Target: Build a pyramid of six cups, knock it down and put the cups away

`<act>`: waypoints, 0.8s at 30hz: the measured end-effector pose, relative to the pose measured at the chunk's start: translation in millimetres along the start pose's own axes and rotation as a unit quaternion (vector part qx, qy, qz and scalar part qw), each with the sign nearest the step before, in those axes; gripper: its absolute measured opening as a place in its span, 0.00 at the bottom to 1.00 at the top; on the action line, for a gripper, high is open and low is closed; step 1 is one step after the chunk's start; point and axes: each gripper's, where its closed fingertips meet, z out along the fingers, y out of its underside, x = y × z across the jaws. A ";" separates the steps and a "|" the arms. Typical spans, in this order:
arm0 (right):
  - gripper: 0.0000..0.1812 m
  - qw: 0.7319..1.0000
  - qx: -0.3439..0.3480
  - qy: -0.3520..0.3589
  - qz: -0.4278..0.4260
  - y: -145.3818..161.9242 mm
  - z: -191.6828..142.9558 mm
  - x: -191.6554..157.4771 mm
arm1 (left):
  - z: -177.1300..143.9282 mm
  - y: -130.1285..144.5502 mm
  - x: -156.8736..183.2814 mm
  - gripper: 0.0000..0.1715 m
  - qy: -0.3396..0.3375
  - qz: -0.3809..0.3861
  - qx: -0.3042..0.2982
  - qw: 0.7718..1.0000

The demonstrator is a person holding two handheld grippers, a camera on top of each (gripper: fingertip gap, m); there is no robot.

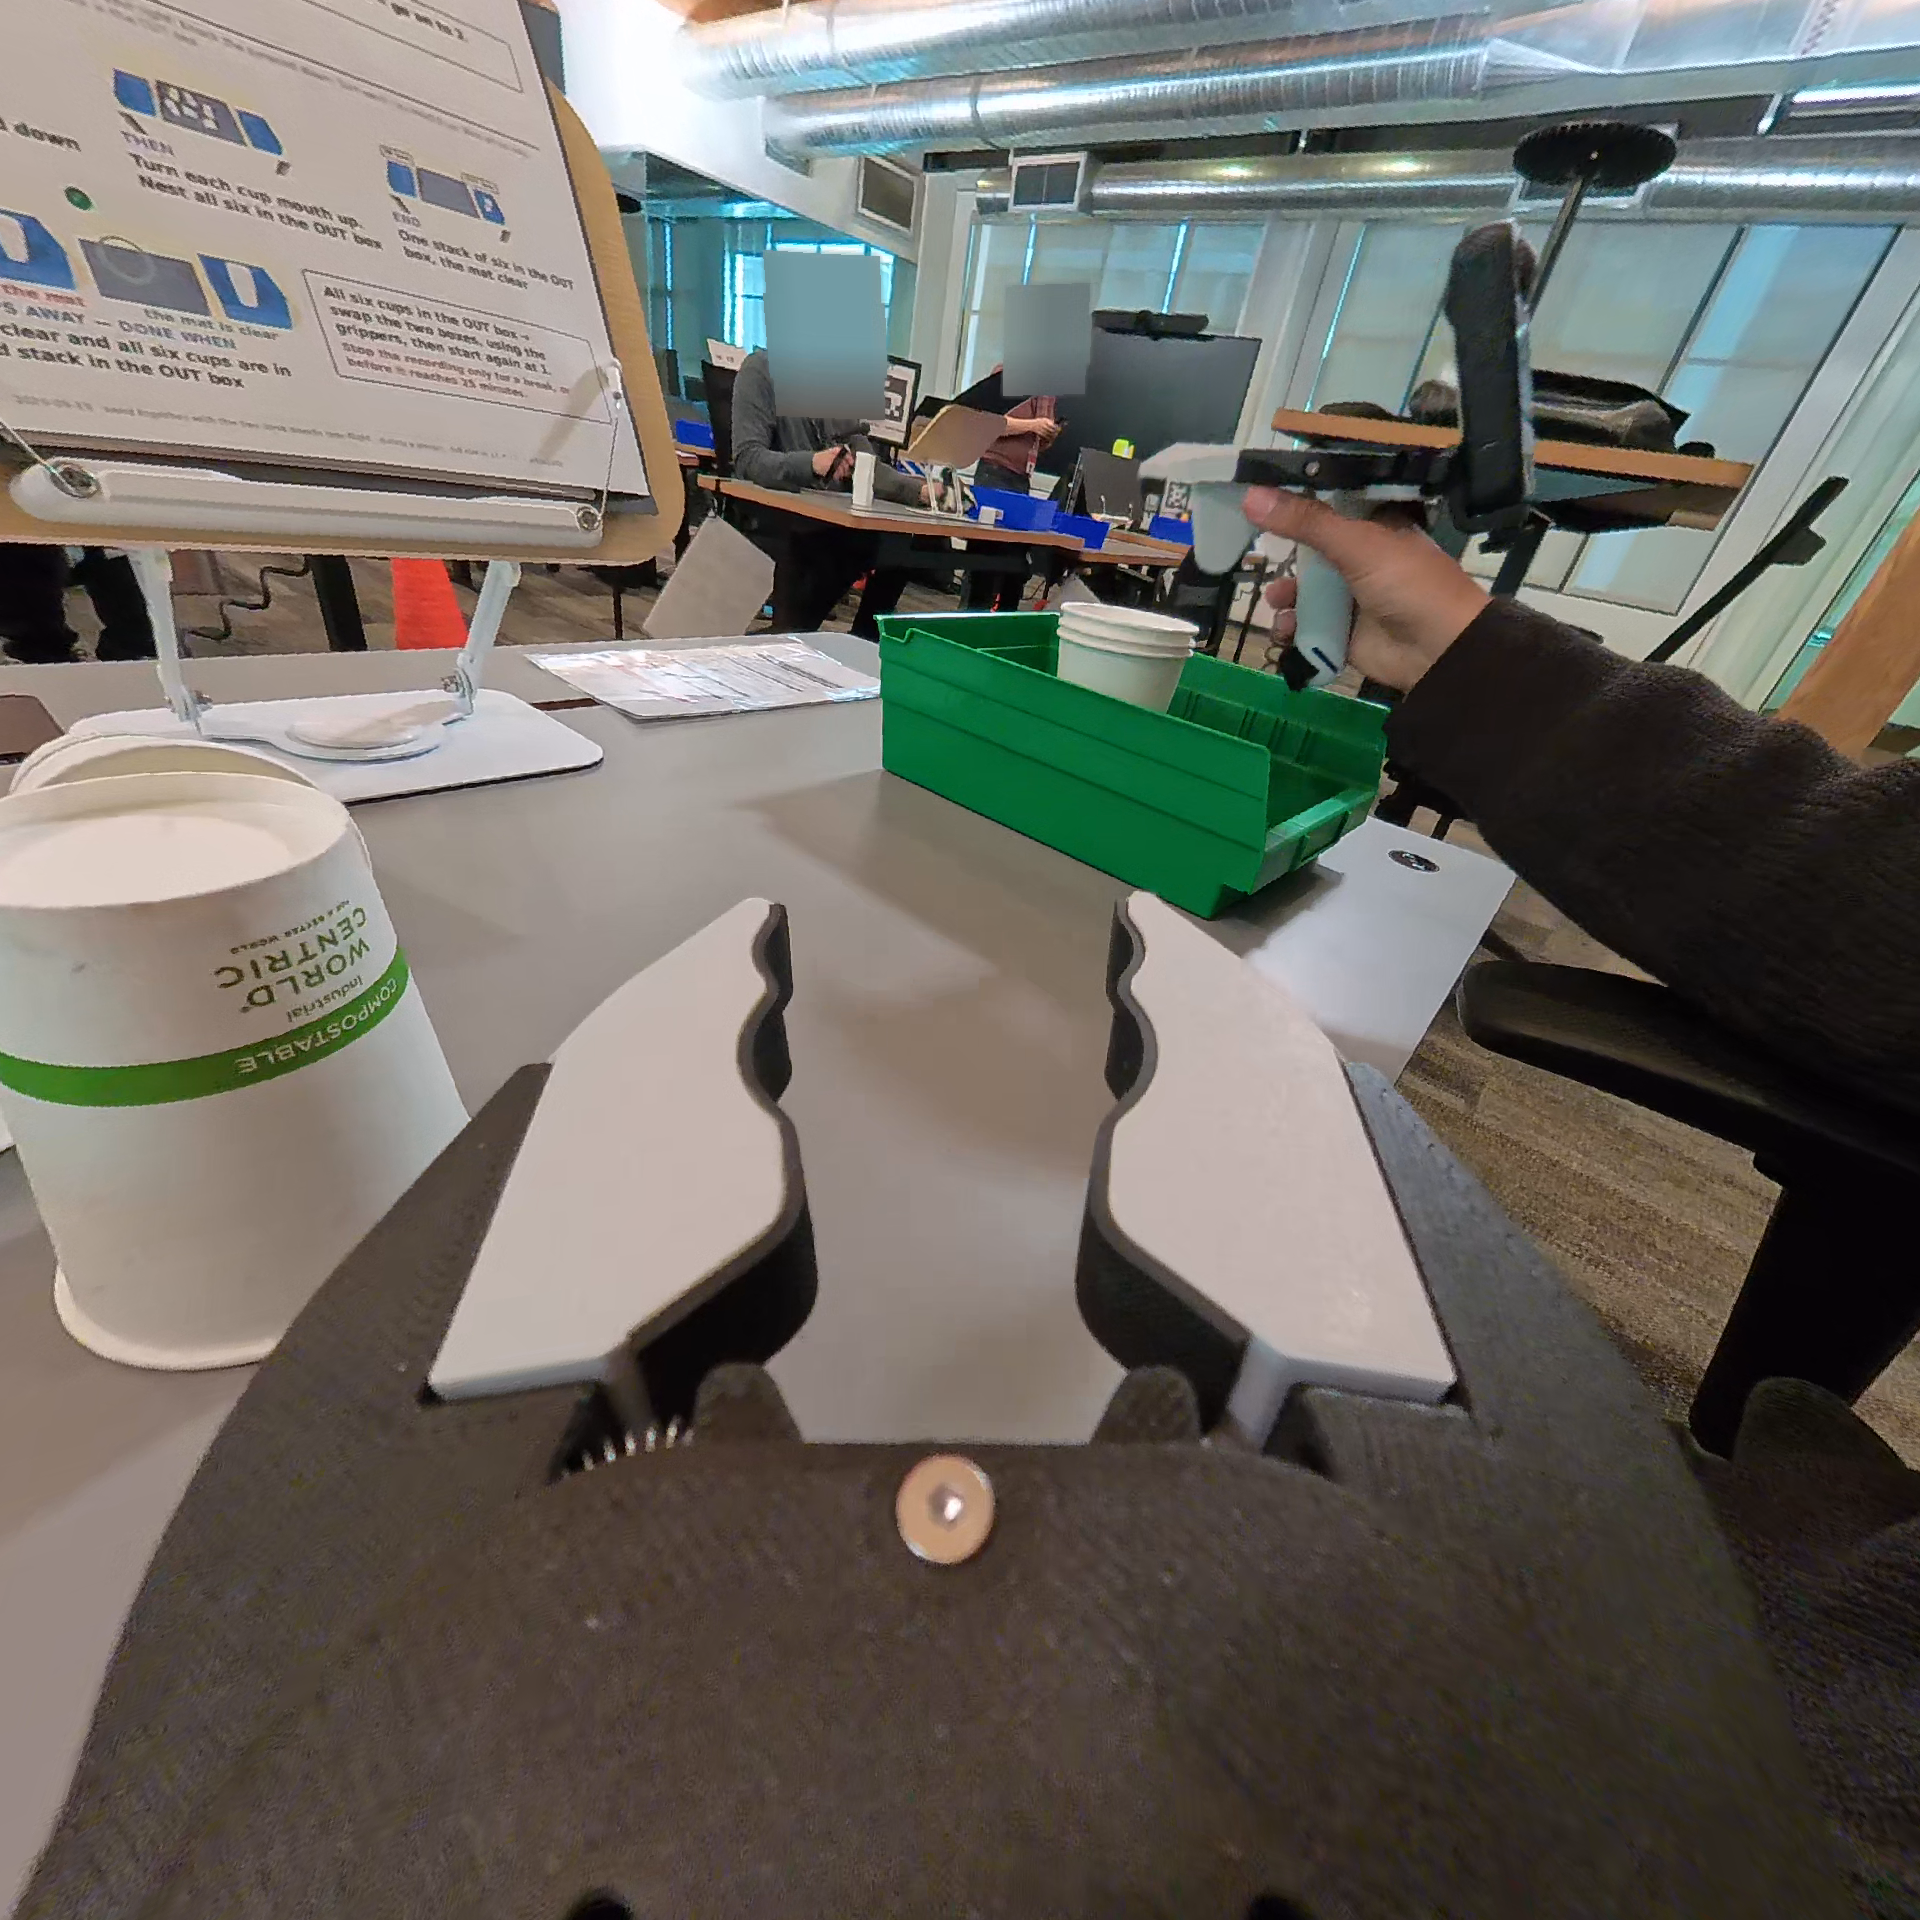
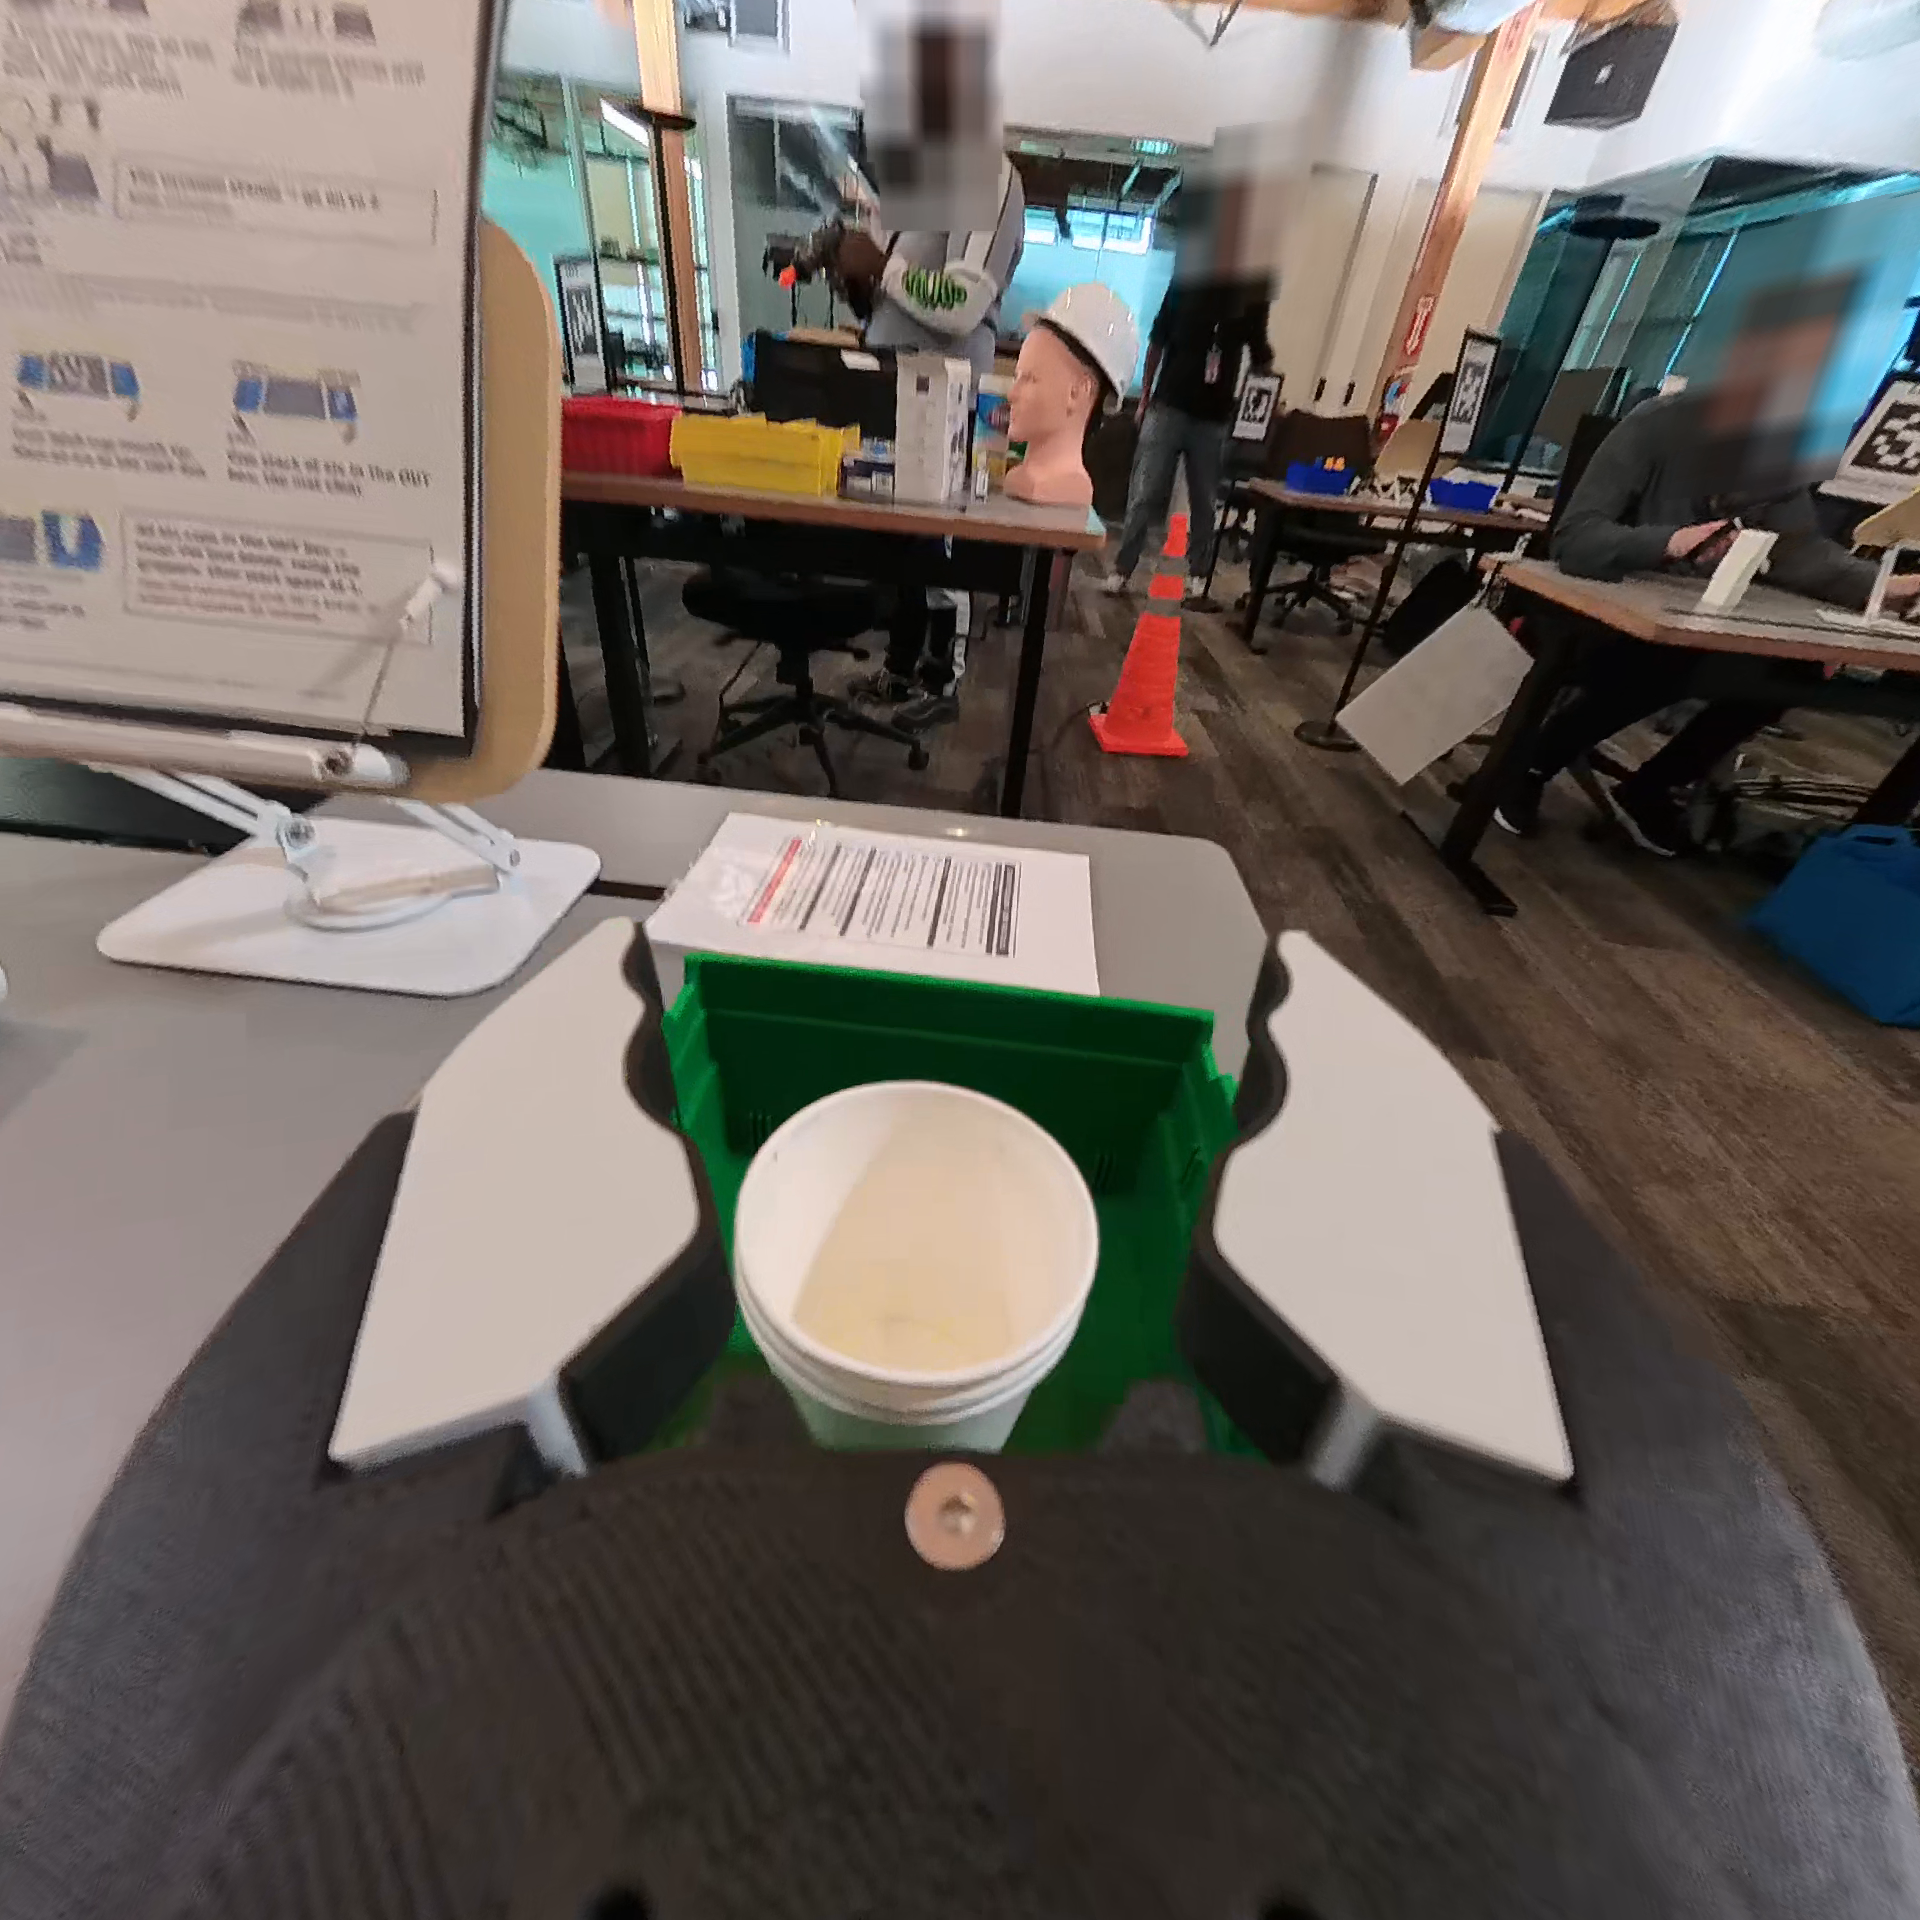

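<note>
Leftmost, an upturned paper cup (image 1: 197,1049) with a green band stands mouth-down on the grey table (image 1: 644,883); the rim of what may be a second cup peeks out behind it, though I cannot be sure. My left gripper (image 1: 945,1029) hovers low just right of that cup, jaws apart and empty, only bare table between them. Behind, a stand (image 1: 312,717) props up an instruction sheet, and a printed page (image 2: 883,904) lies flat beyond it. Farther right sits a green bin (image 2: 935,1049) holding a nested stack (image 2: 914,1257) of upright cups. My right gripper (image 2: 951,1049) hangs over that stack, jaws spread wide to either side, touching nothing. To grip well there, I judge I should stay centred over the rims and close evenly, without crushing paper.
</note>
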 end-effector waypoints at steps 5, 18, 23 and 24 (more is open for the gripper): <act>0.57 0.998 0.024 -0.051 0.042 -29.9 -13.8 -22.1 | 0.7 1.0 -0.6 0.35 -0.001 -0.001 -0.003 1.000; 0.48 0.922 0.026 -0.375 0.097 -25.9 -72.8 -278.1 | -4.3 -12.0 -56.2 0.37 -0.145 0.036 0.007 0.989; 0.52 0.900 -0.040 -0.412 0.133 56.4 -96.2 -356.9 | -18.2 -16.8 -119.9 0.39 -0.297 0.145 -0.036 0.943; 0.53 0.895 -0.057 -0.419 0.145 64.5 -100.8 -365.4 | -16.1 -16.4 -126.5 0.40 -0.304 0.157 -0.045 0.939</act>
